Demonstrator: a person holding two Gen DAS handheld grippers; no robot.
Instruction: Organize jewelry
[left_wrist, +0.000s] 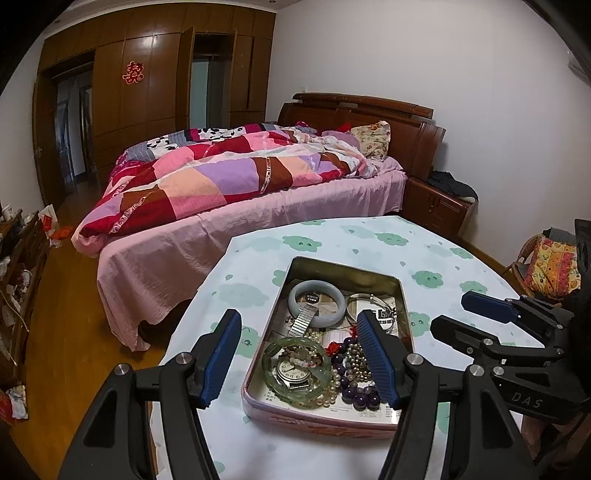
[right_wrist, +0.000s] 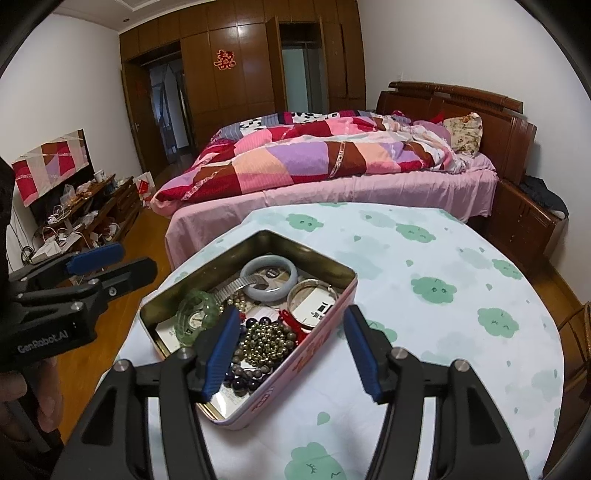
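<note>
Sitting on the round table with the white cloth and green clouds (left_wrist: 369, 236) is a long pink metal tin with a shiny gold inside (left_wrist: 400, 295), and all the jewelry is in it. Both grippers hang above it with their blue fingers spread apart, and neither one is holding anything.

The left gripper (left_wrist: 301, 356) is right over the near end of the tin. The tin's long side runs straight away from it, the same way its fingers point. Just below and between its fingers lies the clear green glass bangle (left_wrist: 271, 360) with a round silver watch (left_wrist: 293, 371) inside the ring. So the left gripper looks closer to that bangle.

The right gripper (right_wrist: 291, 349) comes from the other side. From there the tin lies slanted, with one corner pointing at the camera. Its left finger sits over the heap of small gold-brown beads (right_wrist: 266, 339) and its right finger hangs outside the tin wall, over the cloth. I think this one is closer to the beads and the dark purple bead string (right_wrist: 243, 384).

The left view shows the pale grey-blue stone bangle (left_wrist: 317, 301) at the far end and white pearls near the front. The right view shows the red knotted cord (right_wrist: 291, 321) and the thin silver hoop (right_wrist: 313, 304) more clearly, plus the tin's pink outside wall.
</note>
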